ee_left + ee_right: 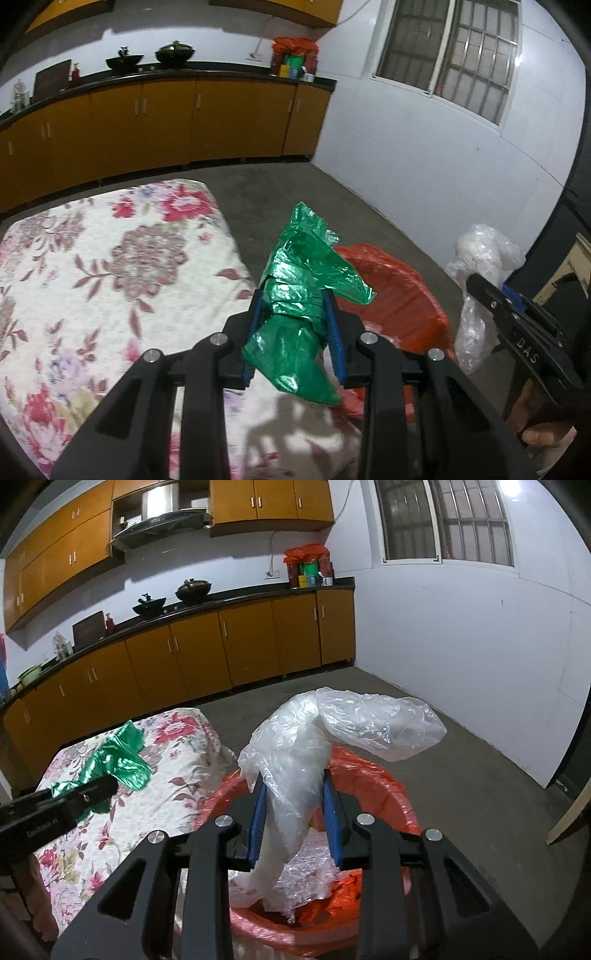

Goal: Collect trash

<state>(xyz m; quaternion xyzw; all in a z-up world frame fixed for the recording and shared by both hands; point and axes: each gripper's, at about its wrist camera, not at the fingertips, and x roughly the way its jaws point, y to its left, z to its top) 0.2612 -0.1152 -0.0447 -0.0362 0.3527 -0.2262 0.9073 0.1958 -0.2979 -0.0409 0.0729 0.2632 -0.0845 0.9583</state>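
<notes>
A crumpled green bag (pixel 295 295) is sitting pinched between the blue pads (pixel 334 332) of the left claw (pixel 294 306), its loose ends sticking out above and below the fingers. That claw is hanging over the edge of the floral cloth (pixel 110 277), with the red bin (pixel 399 295) just beyond and to its right.

A clear bag (pixel 306 760) is being gripped the same way by the right claw (pixel 293 805), whose fingers are closing on its middle. The top is billowing out ahead of the fingers, and the lower tail is drooping down into the bin (pixel 369 775) directly beneath, where more clear plastic and the red liner are lying.

Farther ahead of both claws, orange cabinets (pixel 221 646) are running under a dark counter (pixel 240 594) bearing two woks (pixel 193 589).
</notes>
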